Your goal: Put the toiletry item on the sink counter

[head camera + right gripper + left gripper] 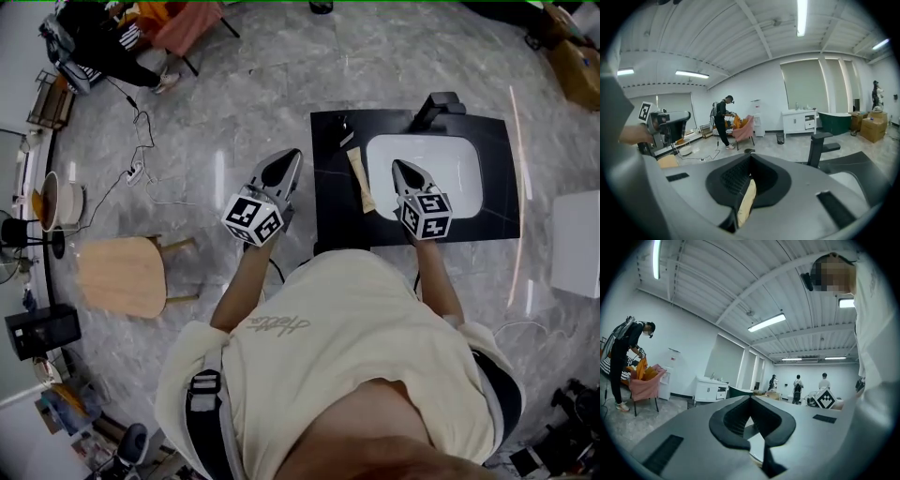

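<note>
The toiletry item [362, 180] is a long tan packet lying on the black sink counter [328, 211], left of the white basin [461, 161]. My right gripper [397, 165] hovers over the basin's left part, to the right of the packet, with its jaws shut and empty. In the right gripper view the jaws [750, 157] meet at the tip, and the tan packet [747, 202] shows through the gap beneath them. My left gripper [289, 157] is held over the floor just left of the counter. Its jaws [751, 398] are shut with nothing in them.
A black faucet [439, 105] stands at the basin's far edge. A wooden stool [122, 277] is on the floor to the left, with cables [141, 173] beyond it. A white box [577, 244] sits to the right. A person [722, 123] stands by a pink chair [647, 383].
</note>
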`<state>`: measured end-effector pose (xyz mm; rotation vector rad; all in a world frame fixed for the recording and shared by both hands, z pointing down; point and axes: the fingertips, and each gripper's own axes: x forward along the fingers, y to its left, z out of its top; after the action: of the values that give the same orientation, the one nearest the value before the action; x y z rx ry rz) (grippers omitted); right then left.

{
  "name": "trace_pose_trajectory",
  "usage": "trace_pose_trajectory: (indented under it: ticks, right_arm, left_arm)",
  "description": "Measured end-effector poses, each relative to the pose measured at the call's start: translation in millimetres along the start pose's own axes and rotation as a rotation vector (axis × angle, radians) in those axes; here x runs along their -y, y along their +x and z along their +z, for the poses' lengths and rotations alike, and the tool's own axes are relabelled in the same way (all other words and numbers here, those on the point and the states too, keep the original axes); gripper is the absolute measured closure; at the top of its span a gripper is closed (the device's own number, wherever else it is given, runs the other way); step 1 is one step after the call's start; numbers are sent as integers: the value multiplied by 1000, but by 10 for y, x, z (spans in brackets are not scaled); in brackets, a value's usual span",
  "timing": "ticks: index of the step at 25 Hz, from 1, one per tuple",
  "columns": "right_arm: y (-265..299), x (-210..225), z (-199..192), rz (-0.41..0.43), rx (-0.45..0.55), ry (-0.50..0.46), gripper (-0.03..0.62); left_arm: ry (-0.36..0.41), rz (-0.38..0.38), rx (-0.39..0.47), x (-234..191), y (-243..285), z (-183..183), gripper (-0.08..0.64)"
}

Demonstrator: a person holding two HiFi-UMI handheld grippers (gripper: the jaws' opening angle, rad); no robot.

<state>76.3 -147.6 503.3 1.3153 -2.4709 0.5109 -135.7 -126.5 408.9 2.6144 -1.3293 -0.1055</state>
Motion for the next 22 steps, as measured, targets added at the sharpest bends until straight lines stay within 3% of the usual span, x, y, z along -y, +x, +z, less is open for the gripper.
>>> trace_pose_trajectory:
  ticks: [13,22]
  right_arm:
    - [-338,-407,1137,133,244,-57,597]
    - [-603,-566,1605,108,339,-194,598]
  left_arm:
    - [49,-47,109,151,132,618,557]
    - [62,-53,231,193,-7,1070,557]
